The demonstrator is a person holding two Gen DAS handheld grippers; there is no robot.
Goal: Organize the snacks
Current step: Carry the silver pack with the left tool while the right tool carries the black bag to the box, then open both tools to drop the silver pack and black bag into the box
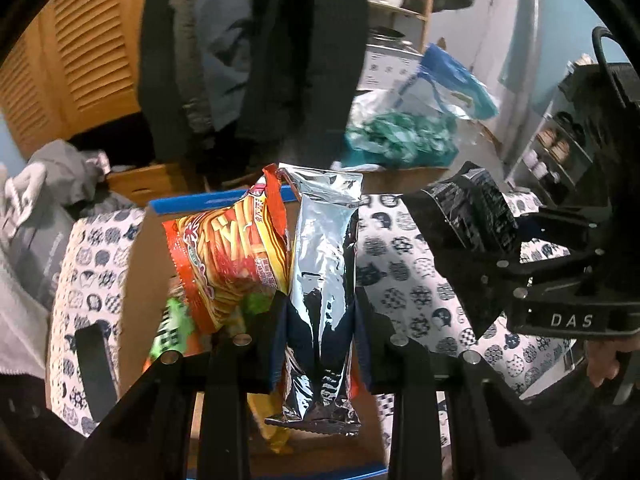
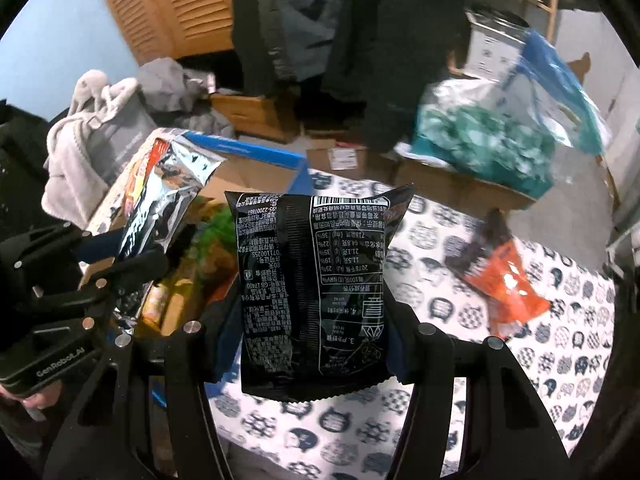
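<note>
My left gripper (image 1: 320,344) is shut on a silver foil snack packet (image 1: 324,264), held upright above an open cardboard box (image 1: 136,264) with a blue rim. Inside the box lie an orange fries packet (image 1: 228,256) and a green one (image 1: 172,328). My right gripper (image 2: 312,332) is shut on a black snack packet (image 2: 312,280), printed side facing the camera, held over the tablecloth just right of the box (image 2: 256,172). The left wrist view shows the right gripper (image 1: 516,248) with its black packet (image 1: 472,212) at the right; the right wrist view shows the left gripper (image 2: 120,248) with the silver packet (image 2: 160,204) at the left.
An orange and black snack packet (image 2: 504,276) lies on the cat-patterned tablecloth (image 2: 560,344) to the right. Behind the table are cardboard boxes (image 2: 256,116), a bag of teal stuff (image 2: 484,140), hanging dark coats (image 2: 352,40) and a grey towel pile (image 2: 84,132).
</note>
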